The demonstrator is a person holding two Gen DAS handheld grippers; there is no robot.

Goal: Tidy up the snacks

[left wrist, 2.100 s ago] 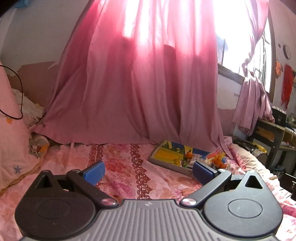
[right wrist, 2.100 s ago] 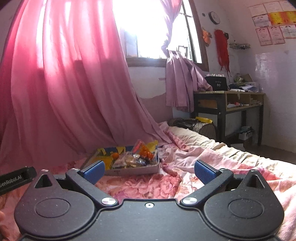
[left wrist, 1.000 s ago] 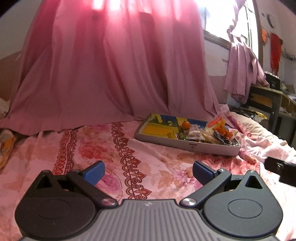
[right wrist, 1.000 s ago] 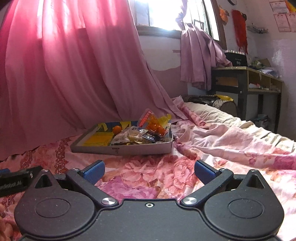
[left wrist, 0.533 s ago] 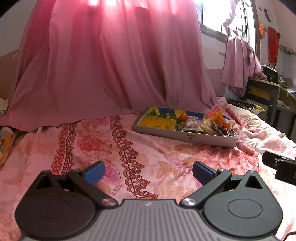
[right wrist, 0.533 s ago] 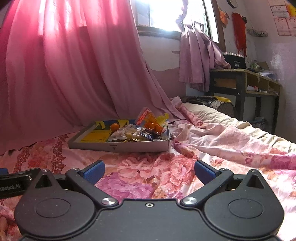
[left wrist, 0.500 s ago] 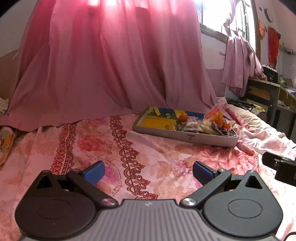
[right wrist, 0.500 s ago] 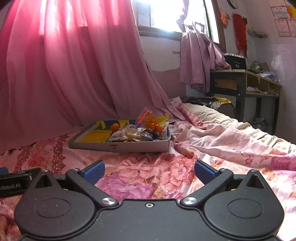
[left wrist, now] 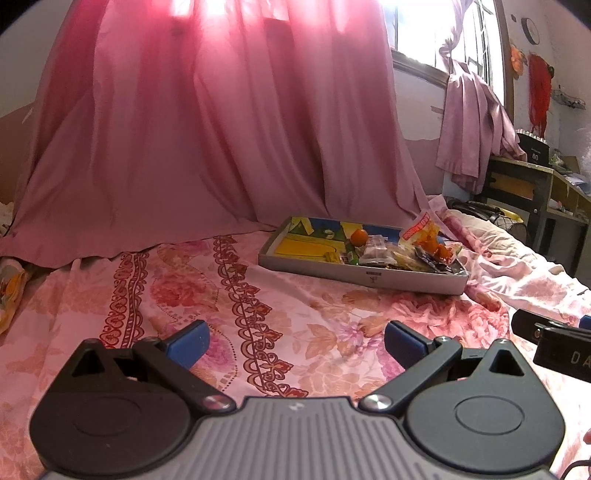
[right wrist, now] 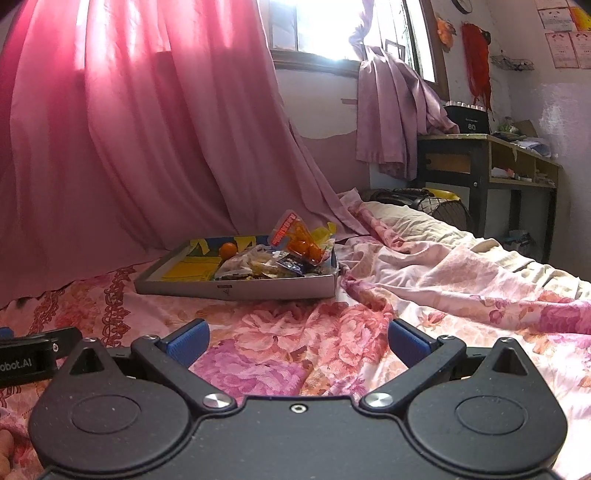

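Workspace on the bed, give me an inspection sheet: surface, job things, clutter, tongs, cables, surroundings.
Surface: floral bedsheet, wrinkled on the right side.
Job's things: grey tray on the sheet; snack packets heaped at its right end, a small orange fruit among them, left end mostly bare.
Clutter: nothing seen on the sheet near the tray.
Tongs: left tongs and right tongs both open, empty, short of the tray.
Cables: one dark cable end at the left view's bottom right corner.
Surroundings: pink curtain, window, desk.
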